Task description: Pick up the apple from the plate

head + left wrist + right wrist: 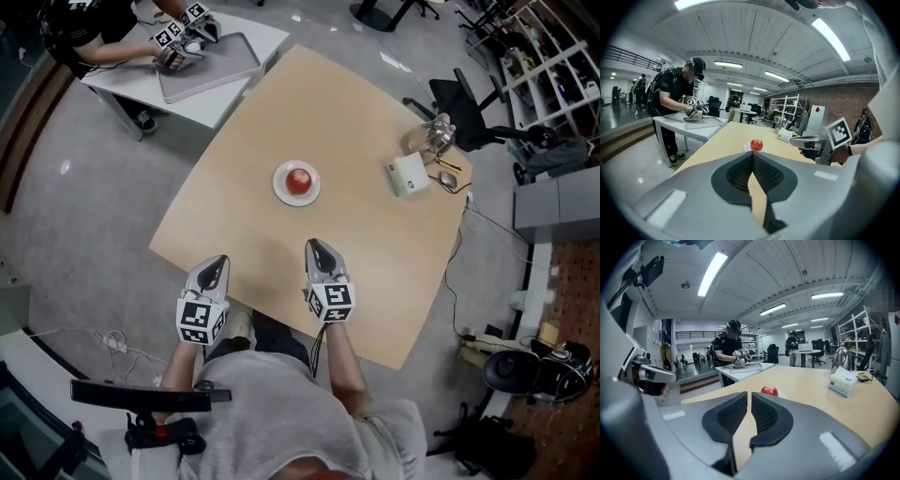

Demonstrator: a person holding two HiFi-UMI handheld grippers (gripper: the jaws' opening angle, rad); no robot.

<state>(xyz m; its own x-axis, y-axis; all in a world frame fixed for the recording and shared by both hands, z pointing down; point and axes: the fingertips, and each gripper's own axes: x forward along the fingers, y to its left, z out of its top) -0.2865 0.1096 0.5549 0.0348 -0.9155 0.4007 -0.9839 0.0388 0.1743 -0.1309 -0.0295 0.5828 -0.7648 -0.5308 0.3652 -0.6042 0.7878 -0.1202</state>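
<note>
A red apple [298, 179] sits on a small white plate [279, 190] near the middle of the tan table [375, 272]. Both grippers hover over the table's near edge, well short of the plate. My left gripper [218, 261] is shut and empty; in its own view the apple [756, 145] shows just past its closed tips [753, 155]. My right gripper [315, 246] points at the plate with its jaws all but together and nothing between them [749, 394]; the apple [769, 390] lies ahead, slightly right of them.
A tissue box [410, 174], a glass jug [437, 134] and a mouse [448, 178] stand at the table's far right. Another person works with grippers [187, 37] over a tray on a grey side table [239, 89]. An office chair [469, 103] stands beyond.
</note>
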